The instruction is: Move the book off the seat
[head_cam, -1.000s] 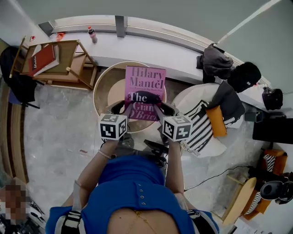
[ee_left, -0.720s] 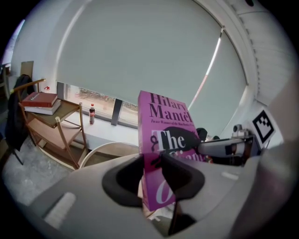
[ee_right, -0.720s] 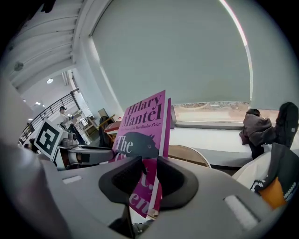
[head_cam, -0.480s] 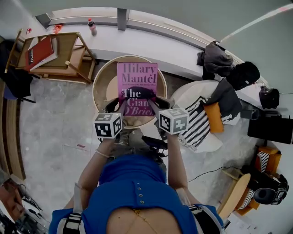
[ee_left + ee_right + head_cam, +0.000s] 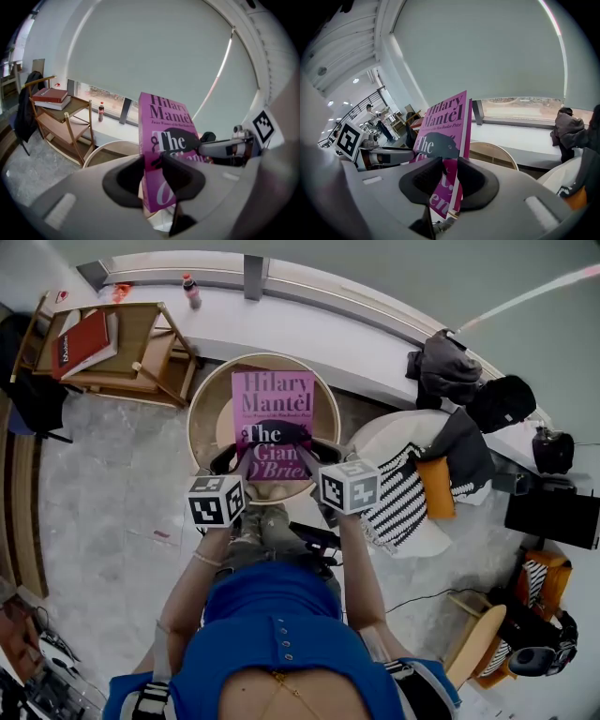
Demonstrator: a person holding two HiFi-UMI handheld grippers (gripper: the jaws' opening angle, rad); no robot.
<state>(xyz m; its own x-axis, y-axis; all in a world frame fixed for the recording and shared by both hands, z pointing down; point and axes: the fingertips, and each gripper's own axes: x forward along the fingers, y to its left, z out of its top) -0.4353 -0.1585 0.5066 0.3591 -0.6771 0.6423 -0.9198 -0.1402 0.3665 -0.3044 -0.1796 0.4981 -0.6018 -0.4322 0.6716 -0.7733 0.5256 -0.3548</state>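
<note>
- Wooden rack (image 5: pixel 122 352), far left: red volume (image 5: pixel 82 341) on its top shelf, well apart from the work.
- Left gripper (image 5: pixel 242 457): jaws clamped on the lower left edge of the book (image 5: pixel 272 409), cover pinched between the pads.
- Book, centre: pink paperback, front cover facing the holder, carried upright to slightly tilted between the two tools. Hangs above the round seat (image 5: pixel 202 418) and is apparently clear of its surface.
- Right gripper (image 5: pixel 314 457): jaws closed on the lower right edge of the same book, level with the other tool, gripped low down and not by the top.
- Step in hand, as judged: carrying the lifted book away from the seat.
  - Best done with both grips moving together and at one height.
  - No twisting of one against the other (a thin paperback bends readily).
  - Lower edge kept above the seat's rim until past it.
- White chair with striped cushion (image 5: pixel 403 502), right: near the seat, to be steered clear of.
</note>
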